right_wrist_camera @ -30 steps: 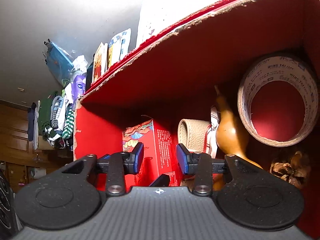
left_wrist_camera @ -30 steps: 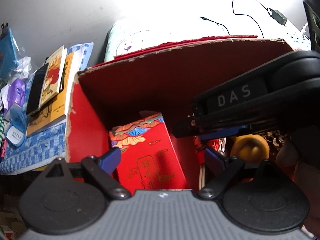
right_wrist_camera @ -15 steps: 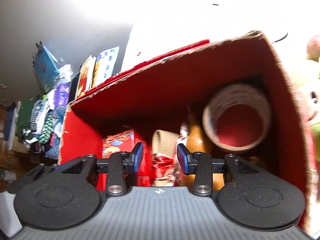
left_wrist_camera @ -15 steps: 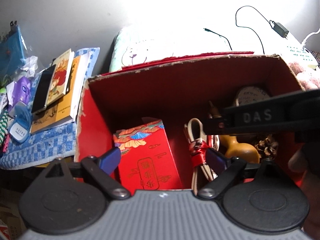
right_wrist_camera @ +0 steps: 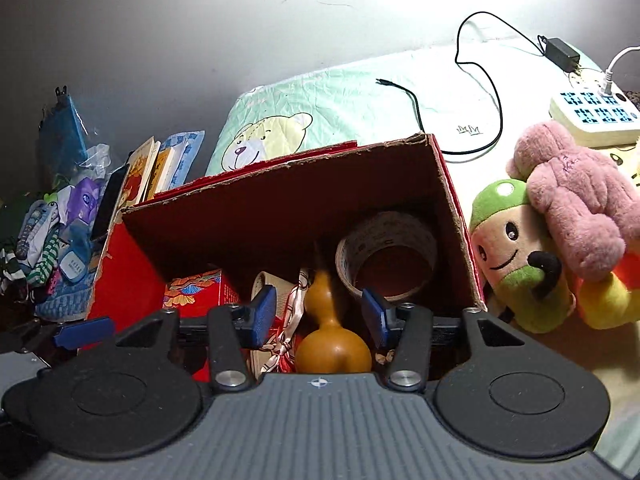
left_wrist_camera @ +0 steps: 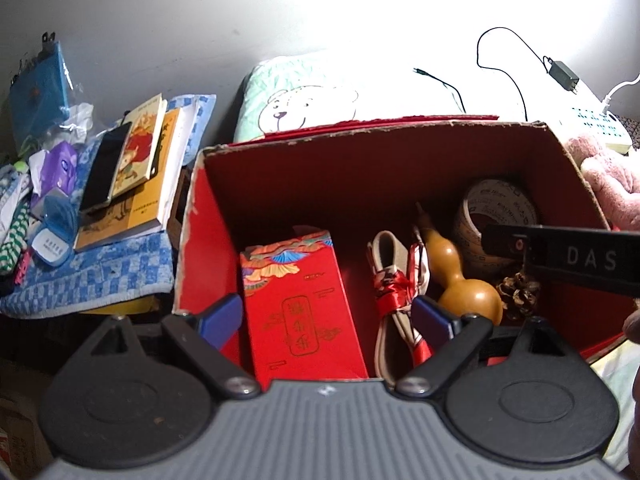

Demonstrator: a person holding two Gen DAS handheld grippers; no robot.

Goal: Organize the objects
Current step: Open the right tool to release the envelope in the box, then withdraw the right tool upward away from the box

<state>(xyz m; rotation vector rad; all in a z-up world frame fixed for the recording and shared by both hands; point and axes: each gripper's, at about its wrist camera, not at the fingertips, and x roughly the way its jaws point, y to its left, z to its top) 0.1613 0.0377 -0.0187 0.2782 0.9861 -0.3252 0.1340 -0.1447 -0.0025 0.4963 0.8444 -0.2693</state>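
Observation:
An open red cardboard box point(left_wrist_camera: 360, 136) holds a red gift box point(left_wrist_camera: 304, 304), a cream strap tied with red ribbon point(left_wrist_camera: 394, 280), a brown gourd point(left_wrist_camera: 468, 288), a roll of tape point(left_wrist_camera: 496, 208) and a pine cone point(left_wrist_camera: 516, 292). My left gripper point(left_wrist_camera: 328, 316) hovers open over the box's near side, above the gift box, with nothing in it. My right gripper point(right_wrist_camera: 319, 312) is open and empty above the gourd point(right_wrist_camera: 332, 348), with the tape roll point(right_wrist_camera: 388, 248) beyond it. Its black body point(left_wrist_camera: 560, 256) crosses the right of the left wrist view.
Books and a phone point(left_wrist_camera: 104, 168) lie on a blue checked cloth point(left_wrist_camera: 92, 276) left of the box. Plush toys point(right_wrist_camera: 560, 220) lean against the box's right wall. Behind are a bear-print pillow point(right_wrist_camera: 340, 100), a black cable point(right_wrist_camera: 480, 80) and a power strip point(right_wrist_camera: 592, 112).
The right gripper has pulled up and back out of the box, and its fingers stand a little wider apart. The left gripper has also drawn back, showing more of the box.

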